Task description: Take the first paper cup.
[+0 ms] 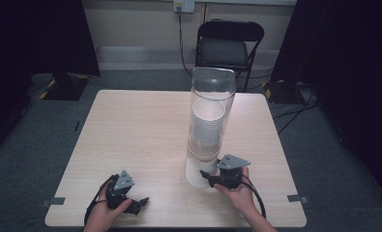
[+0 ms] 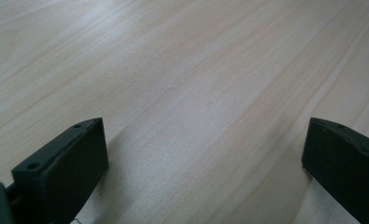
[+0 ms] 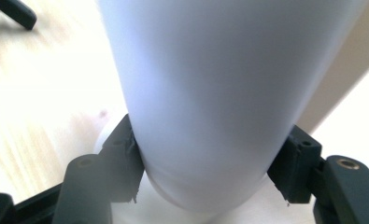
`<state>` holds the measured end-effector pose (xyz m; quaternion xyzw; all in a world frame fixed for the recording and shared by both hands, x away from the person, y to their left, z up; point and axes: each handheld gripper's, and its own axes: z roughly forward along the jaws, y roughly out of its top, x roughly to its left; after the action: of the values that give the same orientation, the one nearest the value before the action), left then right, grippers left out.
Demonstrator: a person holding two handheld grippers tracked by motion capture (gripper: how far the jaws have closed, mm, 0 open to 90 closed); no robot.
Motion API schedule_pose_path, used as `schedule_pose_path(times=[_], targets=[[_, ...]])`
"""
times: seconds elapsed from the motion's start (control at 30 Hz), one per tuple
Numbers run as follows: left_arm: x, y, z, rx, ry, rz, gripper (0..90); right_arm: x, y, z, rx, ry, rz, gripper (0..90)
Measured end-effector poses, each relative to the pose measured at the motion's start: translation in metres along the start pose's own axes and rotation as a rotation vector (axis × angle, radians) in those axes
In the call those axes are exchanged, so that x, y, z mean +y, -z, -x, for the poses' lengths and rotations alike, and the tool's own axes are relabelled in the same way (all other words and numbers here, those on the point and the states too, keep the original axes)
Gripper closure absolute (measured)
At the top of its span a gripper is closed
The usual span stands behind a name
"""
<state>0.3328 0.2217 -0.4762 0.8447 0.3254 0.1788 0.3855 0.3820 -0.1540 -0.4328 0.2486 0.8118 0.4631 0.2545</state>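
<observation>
Near the front edge of the counter, our right claw squeezes the bottom paper cup under the clear tube. It's light and crushes easily, so we hold gently.

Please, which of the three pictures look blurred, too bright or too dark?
High view: dim, the room's edges almost black, the table evenly lit. Left gripper view: soft, the wood grain smeared. Right gripper view: the white cup is overexposed and out of focus, and the right hand-held gripper shows sharper.
</observation>
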Motion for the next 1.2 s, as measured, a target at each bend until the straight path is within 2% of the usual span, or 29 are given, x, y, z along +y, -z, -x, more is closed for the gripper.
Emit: schedule_pose_path(times=[0.07,0.1,0.13,0.17,0.2,0.23,0.3,0.37,0.57,0.67,0.83,0.9,1.1,1.2], targets=[[0.0,0.0,0.0,0.0,-0.005,-0.003,0.0,0.003,0.001,0.003,0.008,0.006,-0.013,36.8],[0.0,0.0,0.0,0.0,-0.004,-0.002,0.0,0.003,0.0,0.004,0.029,-0.006,-0.029,36.7],[0.0,0.0,0.0,0.0,-0.003,-0.003,0.0,-0.004,-0.001,0.004,0.051,0.001,-0.047,36.5],[0.0,0.0,0.0,0.0,-0.004,-0.003,0.0,-0.004,-0.001,0.004,0.051,0.001,-0.047,36.5],[0.0,0.0,0.0,0.001,-0.004,-0.003,0.0,-0.015,-0.003,0.004,0.065,-0.008,-0.075,36.3],[0.0,0.0,0.0,0.0,-0.004,-0.003,0.0,-0.018,-0.003,0.004,0.071,-0.011,-0.08,36.3],[0.0,0.0,0.0,0.001,-0.004,-0.003,0.0,-0.018,0.001,0.005,0.077,-0.004,-0.087,36.1],[0.0,0.0,0.0,0.0,-0.003,-0.003,0.0,-0.019,0.005,0.007,0.081,-0.025,-0.074,36.0],[0.0,0.0,0.0,0.0,-0.001,-0.002,0.0,-0.026,0.009,0.007,0.085,-0.025,-0.085,35.7],[0.0,0.0,0.0,0.003,0.0,-0.002,0.0,-0.025,0.011,0.011,0.059,-0.016,-0.082,35.4],[0.0,0.0,0.0,0.003,0.0,-0.002,0.0,-0.032,0.012,0.026,-0.001,-0.051,-0.111,35.1],[0.0,0.0,0.0,0.003,0.0,-0.002,0.0,-0.038,0.012,0.033,-0.03,-0.06,-0.139,34.9],[0.0,0.0,0.0,0.003,0.0,-0.002,0.0,-0.042,0.011,0.04,-0.052,-0.08,-0.154,34.6],[0.0,0.0,0.0,0.003,0.0,-0.002,0.0,-0.043,0.011,0.041,-0.059,-0.073,-0.163,34.5]])
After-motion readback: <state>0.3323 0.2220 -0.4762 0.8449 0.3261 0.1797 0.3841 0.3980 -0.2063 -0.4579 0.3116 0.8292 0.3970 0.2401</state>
